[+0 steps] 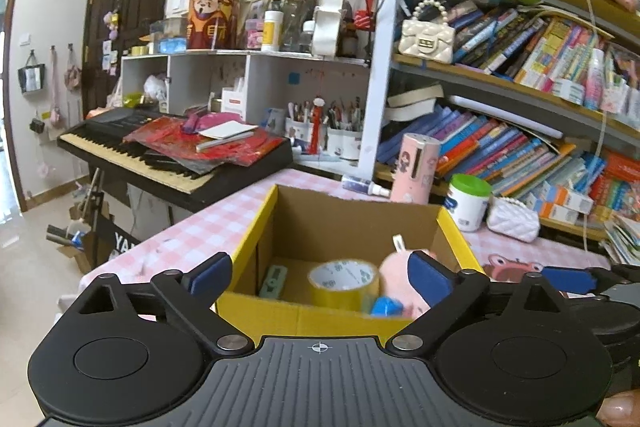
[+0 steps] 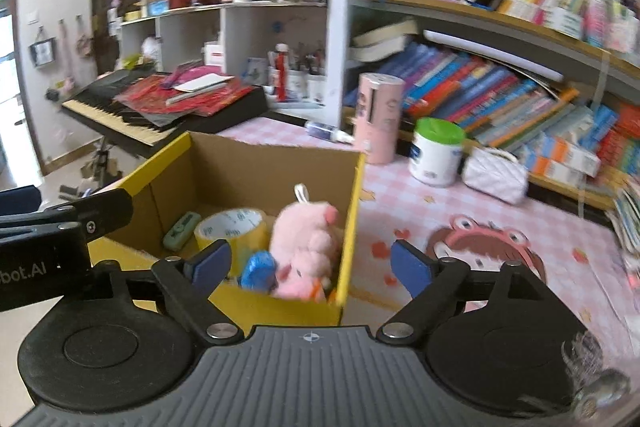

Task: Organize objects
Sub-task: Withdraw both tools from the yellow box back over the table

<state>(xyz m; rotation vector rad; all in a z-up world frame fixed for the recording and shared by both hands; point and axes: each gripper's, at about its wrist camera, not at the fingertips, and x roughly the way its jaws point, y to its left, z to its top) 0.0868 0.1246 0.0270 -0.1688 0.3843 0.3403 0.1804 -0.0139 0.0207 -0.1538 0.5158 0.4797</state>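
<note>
An open cardboard box with yellow outer sides [image 1: 352,223] [image 2: 256,163] stands on the pink checked tablecloth. Inside lie a yellow tape roll [image 1: 344,285] [image 2: 232,229], a pink plush pig [image 1: 400,279] [image 2: 308,243], a small blue object [image 1: 386,307] [image 2: 258,269] and a green item [image 1: 273,281] [image 2: 182,229]. My left gripper [image 1: 320,273] is open and empty just in front of the box's near wall. My right gripper [image 2: 310,263] is open and empty over the box's near right corner.
Behind the box stand a pink cylinder [image 1: 414,167] [image 2: 378,117], a green-lidded white tub [image 1: 468,201] [image 2: 436,151] and a white quilted pouch [image 1: 512,217] [image 2: 494,175]. A keyboard [image 1: 172,151] sits at the left. Bookshelves [image 1: 520,131] fill the right.
</note>
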